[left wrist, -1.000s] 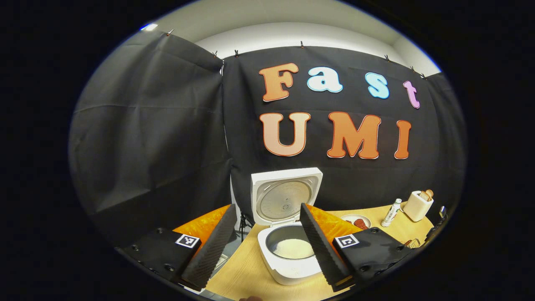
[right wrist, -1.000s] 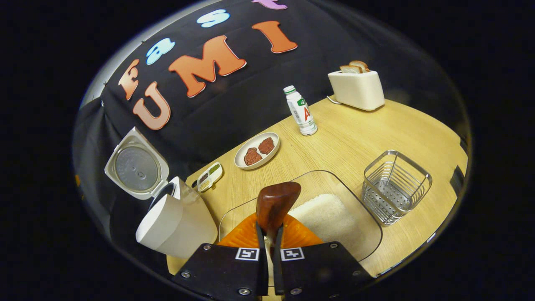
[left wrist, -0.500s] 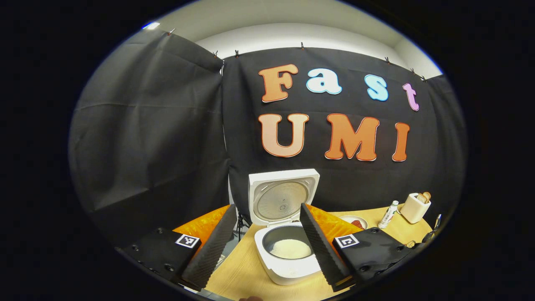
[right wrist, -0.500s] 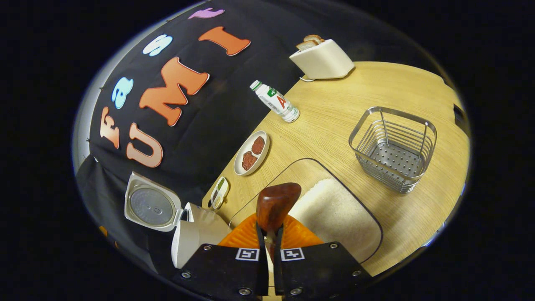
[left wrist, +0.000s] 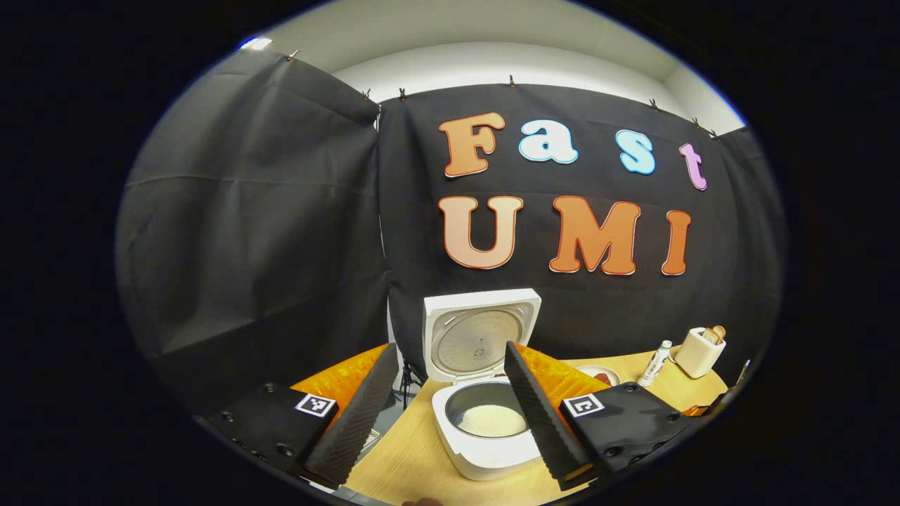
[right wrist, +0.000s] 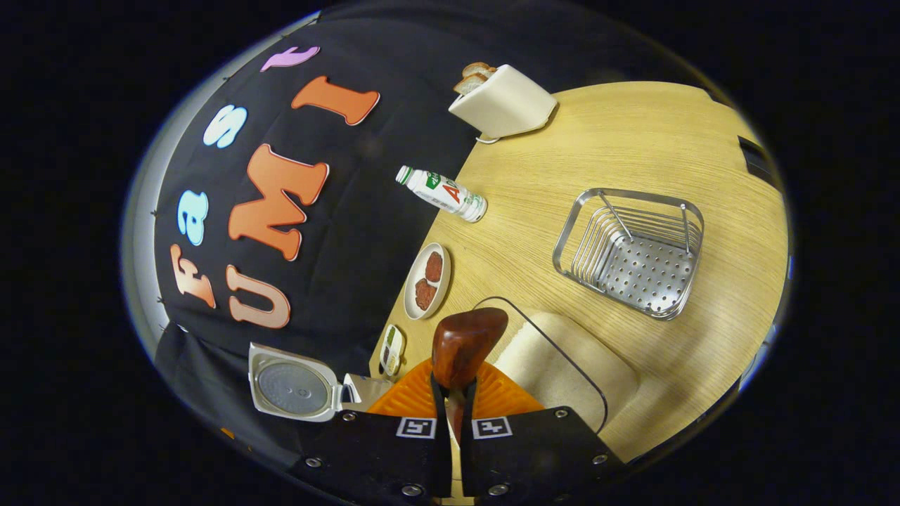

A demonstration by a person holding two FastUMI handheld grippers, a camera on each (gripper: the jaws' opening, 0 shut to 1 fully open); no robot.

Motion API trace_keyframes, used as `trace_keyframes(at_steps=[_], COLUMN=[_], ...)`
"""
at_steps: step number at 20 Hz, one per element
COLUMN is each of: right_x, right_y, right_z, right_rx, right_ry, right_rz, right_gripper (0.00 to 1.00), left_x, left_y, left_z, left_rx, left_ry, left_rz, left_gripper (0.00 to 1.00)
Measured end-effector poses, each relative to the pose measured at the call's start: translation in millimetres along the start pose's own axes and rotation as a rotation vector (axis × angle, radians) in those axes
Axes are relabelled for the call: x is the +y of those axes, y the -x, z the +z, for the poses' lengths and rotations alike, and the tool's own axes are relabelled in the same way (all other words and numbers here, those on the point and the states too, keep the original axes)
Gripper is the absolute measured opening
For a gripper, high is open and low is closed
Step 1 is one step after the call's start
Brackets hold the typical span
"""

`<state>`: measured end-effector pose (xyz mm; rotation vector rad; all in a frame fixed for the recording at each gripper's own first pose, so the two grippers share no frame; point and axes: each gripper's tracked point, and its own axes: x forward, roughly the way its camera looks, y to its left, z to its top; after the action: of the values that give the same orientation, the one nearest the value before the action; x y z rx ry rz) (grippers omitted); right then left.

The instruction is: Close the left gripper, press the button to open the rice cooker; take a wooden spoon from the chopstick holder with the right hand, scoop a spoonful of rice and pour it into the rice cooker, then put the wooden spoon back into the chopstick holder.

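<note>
Your right gripper (right wrist: 454, 397) is clamped on the dark wooden spoon (right wrist: 463, 344), above the clear tray of white rice (right wrist: 562, 365); the wire chopstick holder (right wrist: 633, 249) stands beyond; your left gripper (left wrist: 450, 414) is spread wide before the white rice cooker (left wrist: 485, 450), lid up, rice inside.

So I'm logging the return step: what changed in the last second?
The right gripper, shut on the wooden spoon, rolled and swung off the rice cooker toward the empty chopstick holder. Unchanged: the left gripper open before the cooker, lid up, rice inside.
</note>
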<state>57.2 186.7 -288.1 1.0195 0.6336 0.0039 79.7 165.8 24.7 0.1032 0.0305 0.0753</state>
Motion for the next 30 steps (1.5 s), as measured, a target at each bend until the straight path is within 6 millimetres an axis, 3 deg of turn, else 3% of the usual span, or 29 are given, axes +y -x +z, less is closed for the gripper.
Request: trace_keyframes(at_steps=[7,13,16,21,26,30], right_x=[40.2,93.7,114.2,166.5,217.2,258.2], right_y=[10.0,4.0,-7.6,-24.1,-43.5,-59.3], right_z=[18.1,21.5,13.7,-2.3,-14.7,-35.7], right_rx=[-0.019,-0.005,0.013,0.072,0.087,0.112], right_ry=[-0.01,-0.072,-0.078,-0.095,-0.01,0.046], right_rz=[0.032,0.08,0.08,0.133,0.171,0.209], right_gripper=[0.04,0.05,0.04,0.04,0.04,0.05], left_x=[-1.3,7.9,16.9,32.4,37.9,46.3], left_y=[-0.5,-0.1,0.4,1.2,1.1,2.5], left_z=[-0.7,-3.1,-2.5,0.3,-5.9,-9.1], left_rx=[-0.003,0.002,0.001,-0.005,0.003,0.013], left_ry=[-0.007,0.002,0.0,0.006,-0.011,-0.002], left_rz=[-0.014,-0.001,0.016,0.047,0.049,0.062], left_gripper=[1.0,1.0,1.0,1.0,1.0,1.0])
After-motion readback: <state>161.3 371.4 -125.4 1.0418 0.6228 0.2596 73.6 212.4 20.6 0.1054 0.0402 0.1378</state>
